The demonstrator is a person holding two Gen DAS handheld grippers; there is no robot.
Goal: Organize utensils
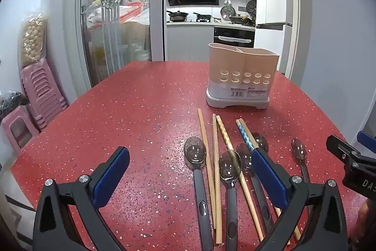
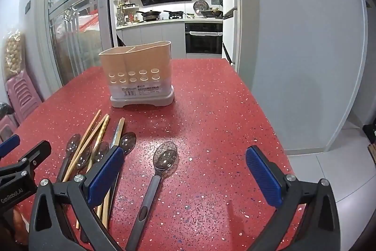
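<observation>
A beige two-compartment utensil holder stands upright and empty-looking on the red speckled table. In front of it lie several wooden chopsticks mixed with several clear-bowled, grey-handled spoons. One spoon lies apart to the right. My left gripper hovers open above the pile, nothing between its pads. My right gripper is open above the lone spoon, not touching it. Each gripper's tips show at the other view's edge.
Stacked pink stools and a bag of pale round items stand left of the table by a glass sliding door. The table's right edge drops to a tiled floor. A kitchen lies behind.
</observation>
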